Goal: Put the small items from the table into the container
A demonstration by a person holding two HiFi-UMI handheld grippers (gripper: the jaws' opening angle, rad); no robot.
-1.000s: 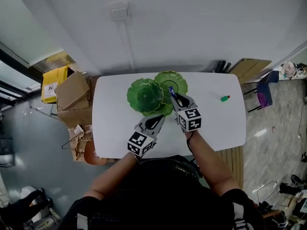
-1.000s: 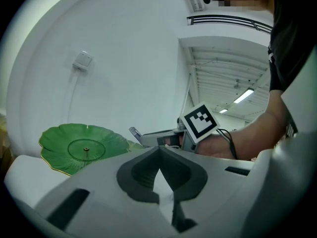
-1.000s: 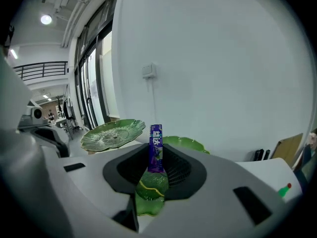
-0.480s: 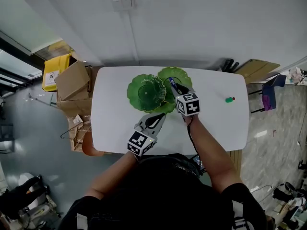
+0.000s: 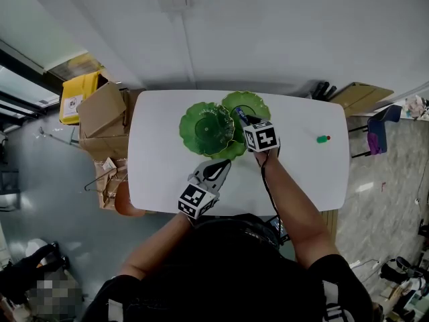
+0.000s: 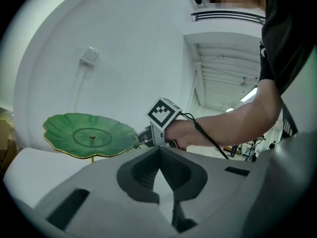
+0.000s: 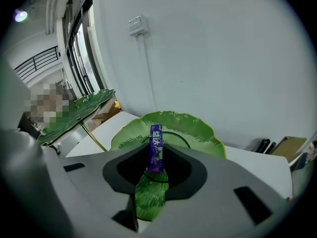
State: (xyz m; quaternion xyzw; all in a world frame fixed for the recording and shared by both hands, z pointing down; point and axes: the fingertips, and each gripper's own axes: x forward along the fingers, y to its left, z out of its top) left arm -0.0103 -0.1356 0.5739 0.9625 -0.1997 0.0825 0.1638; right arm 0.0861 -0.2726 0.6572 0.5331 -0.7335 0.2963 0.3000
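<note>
A green stand of leaf-shaped plates stands at the back of the white table (image 5: 161,173): a raised plate (image 5: 204,127) on the left and a lower plate (image 5: 255,103) on the right. My right gripper (image 5: 240,117) points down over the lower plate (image 7: 198,133), shut on a purple packet (image 7: 156,148) that sticks up between its jaws. My left gripper (image 5: 218,166) hovers near the table's front, jaws together with nothing in them; from it I see the raised plate (image 6: 89,135). A small green item with a red end (image 5: 323,139) lies at the table's right.
Cardboard boxes (image 5: 100,123) and a yellow bin (image 5: 77,94) stand off the table's left edge. A brown board (image 5: 355,96) and a chair (image 5: 377,127) are at the right. A white wall runs behind the table.
My right gripper has sunk and tipped further down over the lower plate, still holding the purple packet. The left gripper has stayed where it was.
</note>
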